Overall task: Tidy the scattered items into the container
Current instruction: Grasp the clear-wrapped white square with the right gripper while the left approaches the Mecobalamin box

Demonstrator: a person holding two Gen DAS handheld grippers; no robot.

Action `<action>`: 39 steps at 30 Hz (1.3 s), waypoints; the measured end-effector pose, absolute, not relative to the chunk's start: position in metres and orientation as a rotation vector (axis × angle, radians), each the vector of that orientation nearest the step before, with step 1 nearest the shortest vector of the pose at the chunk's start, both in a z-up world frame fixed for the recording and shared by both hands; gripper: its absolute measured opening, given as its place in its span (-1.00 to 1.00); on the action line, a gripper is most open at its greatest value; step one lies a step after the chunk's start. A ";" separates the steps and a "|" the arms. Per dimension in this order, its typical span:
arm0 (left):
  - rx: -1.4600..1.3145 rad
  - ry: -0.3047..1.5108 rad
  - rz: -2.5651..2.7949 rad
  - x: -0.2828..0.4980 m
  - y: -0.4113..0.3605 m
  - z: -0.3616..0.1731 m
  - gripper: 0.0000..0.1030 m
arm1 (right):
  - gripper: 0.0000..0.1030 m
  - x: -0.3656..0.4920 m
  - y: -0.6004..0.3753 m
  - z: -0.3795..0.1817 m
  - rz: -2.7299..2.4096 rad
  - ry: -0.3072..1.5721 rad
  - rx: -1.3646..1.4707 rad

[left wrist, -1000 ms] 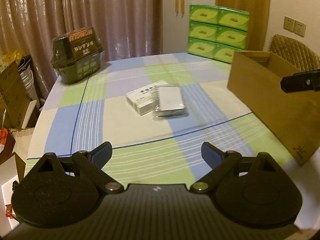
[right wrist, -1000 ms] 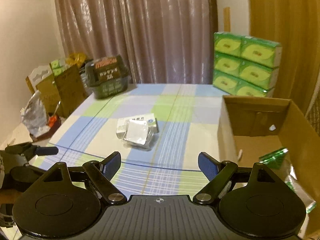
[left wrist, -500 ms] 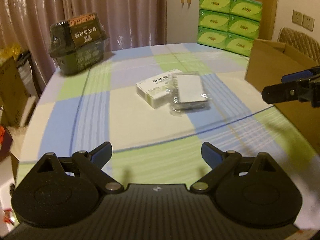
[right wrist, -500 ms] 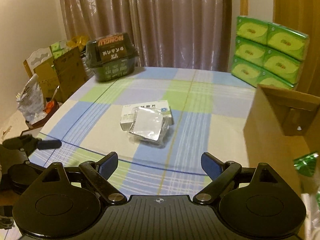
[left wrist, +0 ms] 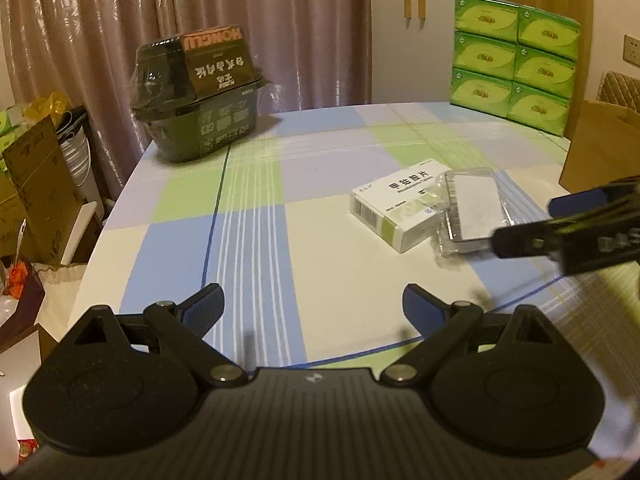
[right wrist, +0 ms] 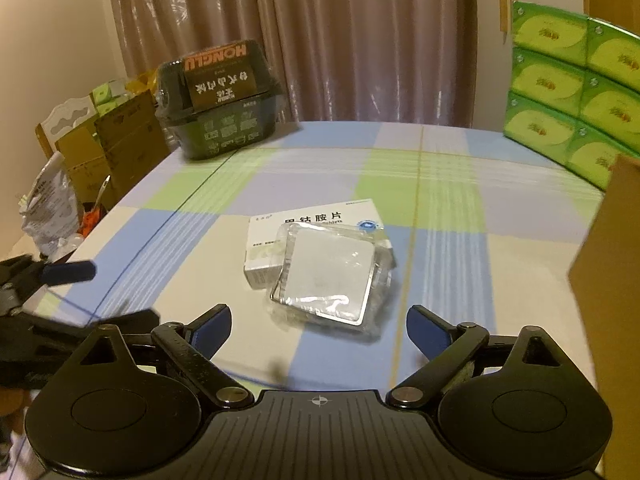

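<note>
A white medicine box (left wrist: 394, 208) (right wrist: 280, 232) lies mid-table with a clear plastic-wrapped pack (left wrist: 474, 210) (right wrist: 330, 276) leaning on its right side. The cardboard box (left wrist: 600, 148) (right wrist: 608, 264) stands at the table's right edge. My right gripper (right wrist: 319, 322) is open and empty, just in front of the pack; it shows from the side in the left wrist view (left wrist: 560, 232). My left gripper (left wrist: 313, 304) is open and empty over the near table, left of the items.
A dark green shrink-wrapped tub (left wrist: 200, 100) (right wrist: 218, 100) stands at the far left of the checked tablecloth (left wrist: 256, 216). Green tissue packs (left wrist: 514, 60) (right wrist: 572, 96) are stacked at the far right. Cardboard boxes and bags (left wrist: 36, 192) stand on the floor left.
Both grippers moved forward and left toward the two items. The right gripper left the cardboard box and now sits close in front of the wrapped pack. Both stayed open.
</note>
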State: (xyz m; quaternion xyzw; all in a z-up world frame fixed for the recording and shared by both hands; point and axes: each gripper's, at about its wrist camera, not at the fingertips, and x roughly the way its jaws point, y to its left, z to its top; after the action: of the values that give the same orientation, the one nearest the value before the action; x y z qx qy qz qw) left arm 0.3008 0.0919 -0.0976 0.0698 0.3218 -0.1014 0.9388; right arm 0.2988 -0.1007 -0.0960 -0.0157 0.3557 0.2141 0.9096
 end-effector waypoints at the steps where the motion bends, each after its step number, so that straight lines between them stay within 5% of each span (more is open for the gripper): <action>1: 0.144 0.657 -0.206 0.301 0.093 -0.098 0.82 | 0.80 0.302 -0.098 -0.099 0.438 0.731 -0.031; 17: 0.183 0.640 -0.239 0.314 0.091 -0.106 0.82 | 0.78 0.339 -0.080 -0.124 0.392 0.742 -0.054; 23: 0.177 0.640 -0.251 0.315 0.089 -0.106 0.82 | 0.42 0.339 -0.080 -0.124 0.390 0.738 -0.076; 39: 0.434 0.552 -0.587 0.378 0.036 -0.099 0.83 | 0.41 0.332 -0.133 -0.117 0.343 0.764 -0.063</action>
State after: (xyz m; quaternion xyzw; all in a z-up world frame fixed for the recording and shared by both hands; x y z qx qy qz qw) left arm 0.3784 0.0359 -0.0987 0.2096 0.2665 -0.2835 0.8970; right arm 0.3323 -0.1334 -0.1167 -0.0305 0.3710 0.1663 0.9131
